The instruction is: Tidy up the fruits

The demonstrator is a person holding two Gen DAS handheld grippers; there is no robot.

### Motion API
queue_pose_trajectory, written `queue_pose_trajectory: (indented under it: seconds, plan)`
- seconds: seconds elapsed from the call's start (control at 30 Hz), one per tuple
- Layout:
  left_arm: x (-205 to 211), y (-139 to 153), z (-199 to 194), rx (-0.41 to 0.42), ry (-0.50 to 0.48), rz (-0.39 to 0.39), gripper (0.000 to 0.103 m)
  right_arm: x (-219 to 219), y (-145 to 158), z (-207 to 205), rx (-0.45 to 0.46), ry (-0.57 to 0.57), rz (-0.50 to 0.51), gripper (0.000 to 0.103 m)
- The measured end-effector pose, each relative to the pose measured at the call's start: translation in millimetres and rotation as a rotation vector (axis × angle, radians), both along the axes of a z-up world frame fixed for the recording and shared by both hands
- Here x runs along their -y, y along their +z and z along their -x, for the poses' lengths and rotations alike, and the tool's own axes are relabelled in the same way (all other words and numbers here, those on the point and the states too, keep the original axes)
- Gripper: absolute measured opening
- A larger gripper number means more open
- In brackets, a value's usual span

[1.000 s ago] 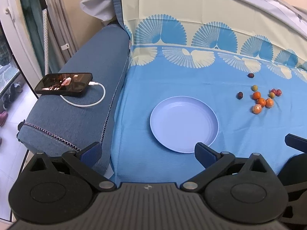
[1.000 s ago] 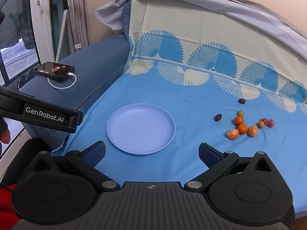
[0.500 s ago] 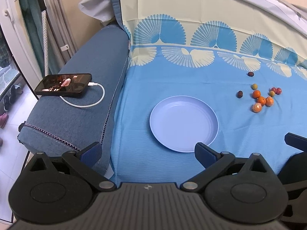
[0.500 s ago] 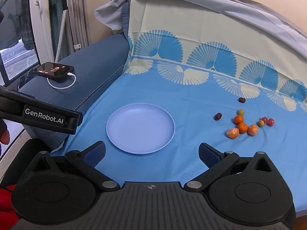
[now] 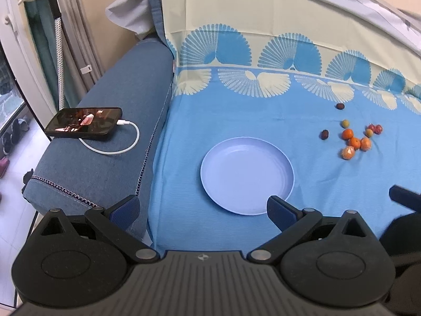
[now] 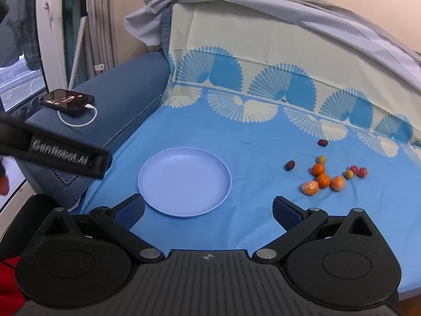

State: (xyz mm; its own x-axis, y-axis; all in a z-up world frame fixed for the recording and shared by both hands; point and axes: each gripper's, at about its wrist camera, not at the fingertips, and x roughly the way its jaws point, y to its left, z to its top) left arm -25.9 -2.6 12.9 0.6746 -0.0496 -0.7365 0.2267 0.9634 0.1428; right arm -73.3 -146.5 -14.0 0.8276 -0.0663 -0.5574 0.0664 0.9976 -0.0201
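both claws wide, empty: left claw (image 5: 202, 209), right claw (image 6: 209, 209). fruits (image 6: 325, 175) loose on sofa cloth (image 6: 236, 137), right of empty plate (image 6: 184, 181). risk: soft cloth, round fruit rolls off when nudged; small ones slip the pinch.

The blue sheet (image 6: 263, 137) lies flat, and most of its surface is free. The pale blue plate (image 6: 184, 181) is the only thing in the near part, with open cloth on all sides of it. To the right of the plate, with a free strip between, small fruits (image 6: 322, 177) lie close together; 2 dark ones (image 6: 290, 165) lie a little apart from the group. At the left, the padded blue armrest (image 5: 118, 121) stands higher than the sheet and carries a phone (image 5: 84, 123) with a white cable (image 5: 115, 146). Behind, the draped backrest (image 6: 263, 52) closes the far side.
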Motion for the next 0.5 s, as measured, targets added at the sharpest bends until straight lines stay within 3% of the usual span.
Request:
queue_pose_trajectory:
  seconds: [0.5]
  plan:
    - [2.6, 3.4, 5.1, 0.003, 0.01, -0.039, 0.103, 3.7, 3.5, 7.7, 0.039, -0.041, -0.024, 0.102]
